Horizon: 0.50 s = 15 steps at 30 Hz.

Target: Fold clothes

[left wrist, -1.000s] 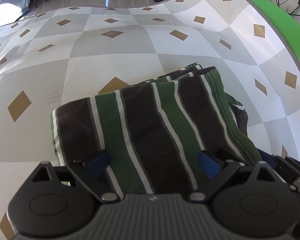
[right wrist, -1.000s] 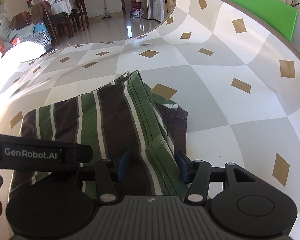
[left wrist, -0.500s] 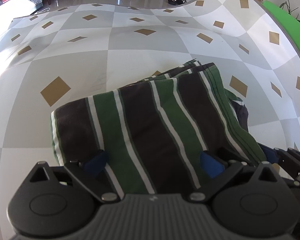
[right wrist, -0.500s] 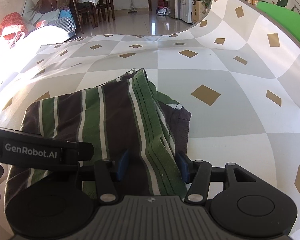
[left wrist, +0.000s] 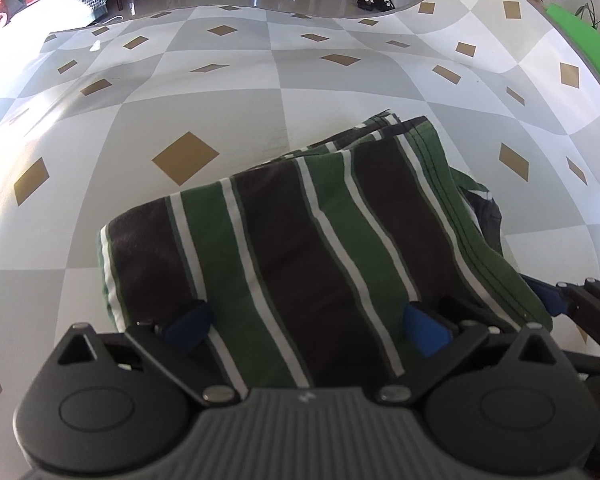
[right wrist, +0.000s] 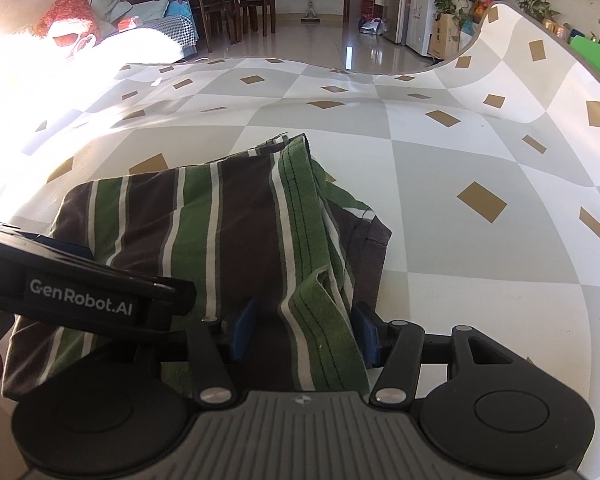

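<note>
Two grippers are on the same folded striped shirt (left wrist: 320, 240) right now, and it sits near the front edge of the checkered tablecloth (left wrist: 340, 92), already folded down to a compact bundle. The left gripper (left wrist: 306, 326) has its jaws spread about as wide as they go, and they've just been opening a bit more; the blue pads (left wrist: 190, 326) stand on either side of the fabric, with the shirt between them but not really squeezed, so I'd call that one open. The right gripper (right wrist: 304, 336) is half closed with the green hem fold bunched between its pads (right wrist: 366, 338), though I honestly can't tell if it's pinching or just straddling. What could go wrong: the right side of the bundle is messy, with a dark sleeve or lower layer (right wrist: 374, 240) poking out past the neat edge, so any tug from the right gripper could drag the top layer and undo the fold. If the left one lets go unevenly, the stack might slump sideways. The bundle is also close to the table edge, so a pull towards the person could slide it off. The only readable writing is "GenRobot.AI" in white on the left gripper's black arm (right wrist: 80, 302), seen in the right wrist view.
</note>
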### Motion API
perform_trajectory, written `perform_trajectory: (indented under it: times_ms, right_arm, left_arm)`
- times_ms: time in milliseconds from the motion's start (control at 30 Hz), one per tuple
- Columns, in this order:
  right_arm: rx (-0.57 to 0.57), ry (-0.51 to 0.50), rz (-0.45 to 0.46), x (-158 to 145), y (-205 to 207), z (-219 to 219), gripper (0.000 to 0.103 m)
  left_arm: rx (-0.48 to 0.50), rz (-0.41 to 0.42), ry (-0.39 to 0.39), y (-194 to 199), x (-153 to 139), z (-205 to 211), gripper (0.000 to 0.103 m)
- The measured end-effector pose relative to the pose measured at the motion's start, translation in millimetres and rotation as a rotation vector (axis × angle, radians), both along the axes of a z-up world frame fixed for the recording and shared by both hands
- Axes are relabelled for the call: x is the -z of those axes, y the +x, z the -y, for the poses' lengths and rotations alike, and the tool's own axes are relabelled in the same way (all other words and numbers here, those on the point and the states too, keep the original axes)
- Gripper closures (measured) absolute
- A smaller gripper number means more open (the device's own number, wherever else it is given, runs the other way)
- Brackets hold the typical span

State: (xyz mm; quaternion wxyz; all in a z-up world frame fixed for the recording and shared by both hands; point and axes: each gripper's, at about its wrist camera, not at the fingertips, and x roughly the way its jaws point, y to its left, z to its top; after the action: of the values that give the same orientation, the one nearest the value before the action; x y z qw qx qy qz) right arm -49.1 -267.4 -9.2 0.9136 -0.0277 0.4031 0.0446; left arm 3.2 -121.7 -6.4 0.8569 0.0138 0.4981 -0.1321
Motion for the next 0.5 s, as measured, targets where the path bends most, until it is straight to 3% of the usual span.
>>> perform_trajectory:
  times_ms: [267,500]
  right_arm:
    - [-0.045,0.02,-0.016,0.4,-5.3,-18.6,0.048]
    - [-0.058,0.072,-0.057,-3.7,-4.3,-20.2,0.047]
  left_arm:
    - [0.014,0.006,0.031,-4.7,0.0,-19.2,0.0]
    - [-0.05,0.019,-0.054,-8.8,-12.3,-49.1,0.0]
